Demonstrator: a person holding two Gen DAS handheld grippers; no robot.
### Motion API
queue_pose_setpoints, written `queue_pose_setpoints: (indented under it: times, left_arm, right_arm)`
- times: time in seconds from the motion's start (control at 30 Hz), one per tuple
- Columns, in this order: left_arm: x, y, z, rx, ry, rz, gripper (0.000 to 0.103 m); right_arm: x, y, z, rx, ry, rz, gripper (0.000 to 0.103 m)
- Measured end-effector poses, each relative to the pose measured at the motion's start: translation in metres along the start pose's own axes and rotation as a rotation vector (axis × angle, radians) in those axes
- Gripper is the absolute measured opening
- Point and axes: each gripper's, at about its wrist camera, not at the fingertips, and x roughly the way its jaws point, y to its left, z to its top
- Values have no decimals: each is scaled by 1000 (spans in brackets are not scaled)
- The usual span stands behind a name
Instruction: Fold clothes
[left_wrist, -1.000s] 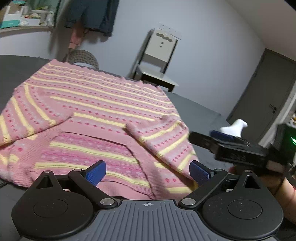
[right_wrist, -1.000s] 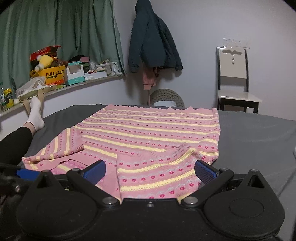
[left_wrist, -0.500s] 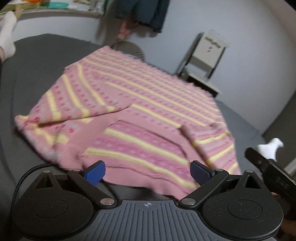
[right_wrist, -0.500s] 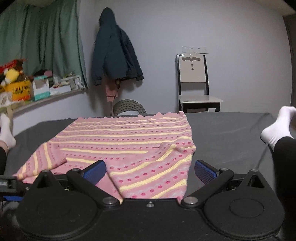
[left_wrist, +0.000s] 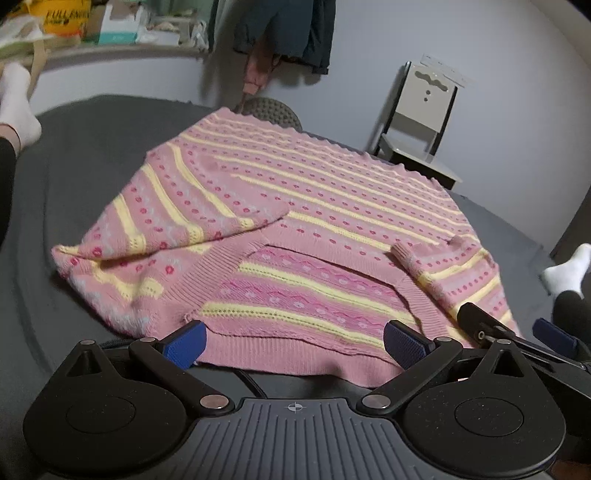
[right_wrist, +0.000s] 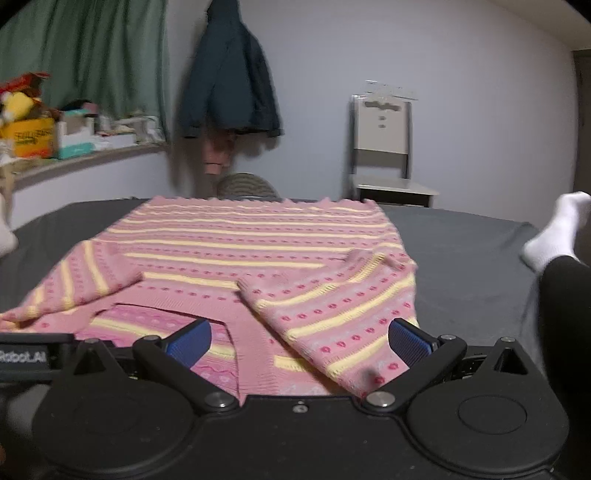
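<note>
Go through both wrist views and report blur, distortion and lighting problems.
Left wrist view: fisheye bends the shelf and chair; the sweater is mostly sharp, softer at its left edge; dim, even light. Right wrist view: motion blur smears the jacket and curtain; dark vignette in the corners; no glare.

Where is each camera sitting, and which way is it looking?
Left wrist view: sits on the left gripper, low at the pink sweater's collar end, facing a chair; its open fingers and both white socks show.
Right wrist view: sits on the right gripper, beside it, facing a hanging jacket; its open fingers and a socked foot show.
Both share sweater, chair, jacket, and each other's gripper.
</note>
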Motion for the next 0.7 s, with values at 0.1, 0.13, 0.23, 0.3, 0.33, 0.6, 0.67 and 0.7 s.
queue_pose_setpoints:
  times: [0.1, 0.13, 0.23, 0.3, 0.33, 0.6, 0.67, 0.7]
  left_arm:
    - [1, 0, -1, 22, -21, 34, 102]
    - [2, 0, -1, 30, -27, 47, 102]
    - [4, -2, -3, 56, -34, 76, 102]
    - [5, -5, -5, 71, -38, 89, 102]
    - [6, -6, -6, 81, -38, 95, 102]
    - [12, -16, -17, 170, -25, 142, 102]
    - [13, -19, -19, 188, -28, 157, 102]
    - [13, -20, -21, 199, -32, 165, 102]
  right_arm:
    - [6, 9, -5, -14, 9, -26, 103]
    - [7, 11, -6, -22, 6, -33, 103]
    - [12, 14, -10, -42, 18, -40, 103]
    - [15, 13, -12, -41, 40, -56, 103]
    - [17, 12, -12, -38, 47, -68, 103]
    - [29, 8, -15, -30, 108, -97, 103]
    - [32, 11, -16, -45, 131, -108, 103]
    - [33, 12, -16, -50, 133, -108, 103]
